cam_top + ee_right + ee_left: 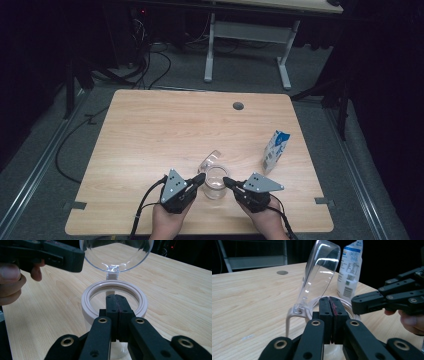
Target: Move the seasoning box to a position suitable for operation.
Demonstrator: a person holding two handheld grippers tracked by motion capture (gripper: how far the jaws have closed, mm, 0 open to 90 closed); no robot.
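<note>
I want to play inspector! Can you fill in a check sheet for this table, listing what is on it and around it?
Surface: wooden table, bare apart from two things.
Job's things: clear jar upright, hinged lid tipped open.
Clutter: white and blue carton standing right of the jar.
Grippers: left gripper and right gripper, jaws shut, tips at the jar's rim from either side.
Cables: black cable trailing from the left gripper; more on the floor.
Surroundings: grey floor, white desk frame behind.
</note>
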